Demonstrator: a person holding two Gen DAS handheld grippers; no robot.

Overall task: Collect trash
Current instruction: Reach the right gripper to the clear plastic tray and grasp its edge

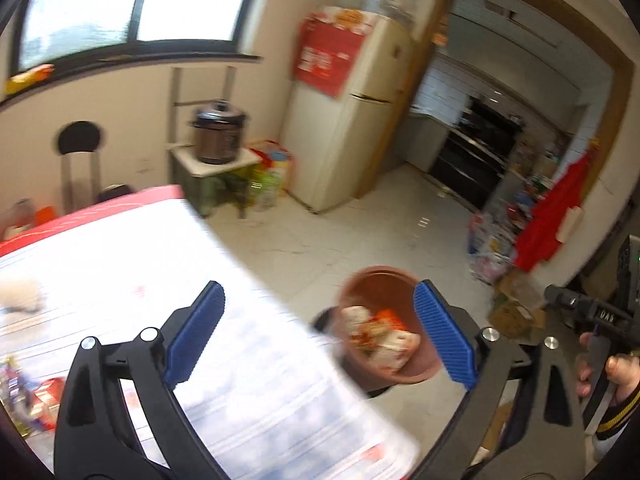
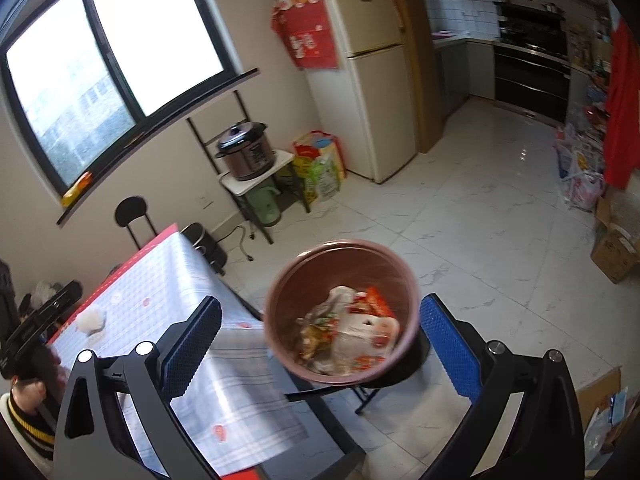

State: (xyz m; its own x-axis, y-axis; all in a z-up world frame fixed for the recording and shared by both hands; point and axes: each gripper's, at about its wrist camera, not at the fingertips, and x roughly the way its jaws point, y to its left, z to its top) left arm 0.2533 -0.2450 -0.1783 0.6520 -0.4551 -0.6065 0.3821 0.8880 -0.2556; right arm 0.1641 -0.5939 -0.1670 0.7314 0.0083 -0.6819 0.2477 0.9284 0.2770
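Beside the table [image 2: 168, 280], on a stool so we can drop things in easily, sits our brown bin [image 2: 342, 312] of wrappers; left gripper [image 1: 320, 332] and right gripper [image 2: 320, 344] both hover wide open, holding nothing.

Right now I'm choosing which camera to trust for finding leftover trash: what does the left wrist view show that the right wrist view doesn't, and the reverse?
Only the left wrist view: the right hand holding its gripper handle, and colourful wrappers at the table's near left edge.

Only the right wrist view: a white crumpled wad sharp on the table, the left hand, and cardboard boxes on the floor.

Both: the bin holding wrappers, the fridge, the cooker, and open, empty jaws.
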